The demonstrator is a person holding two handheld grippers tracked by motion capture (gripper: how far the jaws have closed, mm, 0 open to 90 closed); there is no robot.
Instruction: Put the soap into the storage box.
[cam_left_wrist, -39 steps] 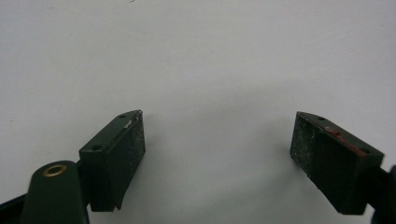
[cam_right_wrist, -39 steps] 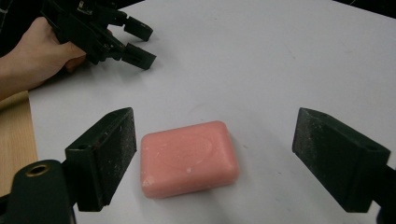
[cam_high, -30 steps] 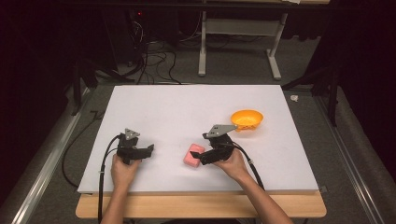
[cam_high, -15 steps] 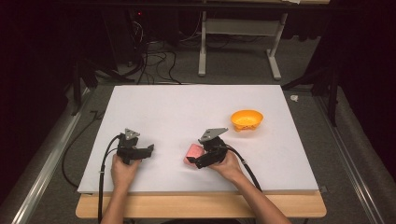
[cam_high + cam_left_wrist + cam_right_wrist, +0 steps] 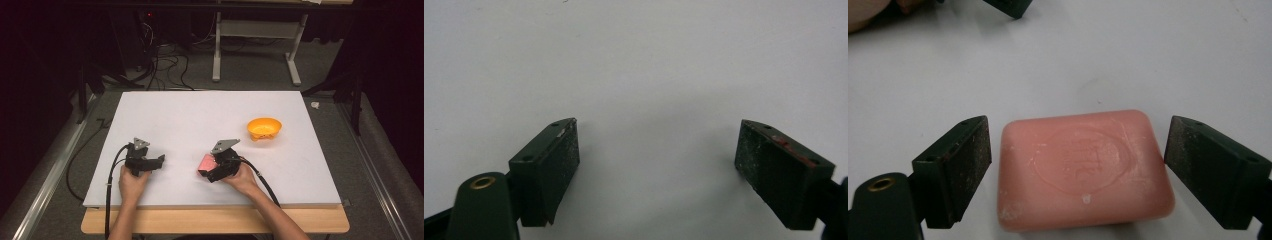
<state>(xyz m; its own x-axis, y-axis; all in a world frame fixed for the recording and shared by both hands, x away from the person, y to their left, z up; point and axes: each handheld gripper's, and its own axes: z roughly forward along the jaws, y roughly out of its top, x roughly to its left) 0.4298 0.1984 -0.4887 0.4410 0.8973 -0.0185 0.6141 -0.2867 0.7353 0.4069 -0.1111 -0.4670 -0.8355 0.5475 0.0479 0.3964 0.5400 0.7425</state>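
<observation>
Dim room w/ dark walls, grey carpet, a tangle of cables point(image 5: 165, 65) and a white desk frame point(image 5: 257, 35) at the back; up front a white board point(image 5: 200, 115) lies on a wooden table point(image 5: 215, 222), and the work happens on its near half. Pink bar of soap point(image 5: 1083, 167) lies flat on the board, near the front edge, a bit right of centre, stamped face up. Right gripper point(image 5: 1075, 165) is down at it, jaws wide and straddling the bar, one pad off each short end w/ a thin gap on both sides, so nothing is clamped yet; approx lined up for a squeeze across the length, which looks like the reason for the low, level approach. In the high view the same right gripper point(image 5: 220, 165) sits just right of the soap point(image 5: 206, 163), right hand point(image 5: 245, 177) behind it. Left gripper point(image 5: 656, 165) rests well apart to the left, jaws wide over bare board, holding nothing; prob parked out of the way, left hand point(image 5: 131, 182) around its grip. Orange bowl point(image 5: 264, 128) stands farther back on the right, well apart from the soap, likely where the bar goes, but that's a guess. Writing: an oval seal is pressed into the soap's top w/ raised letters inside, too soft to read; no brand or label legible anywhere else.
</observation>
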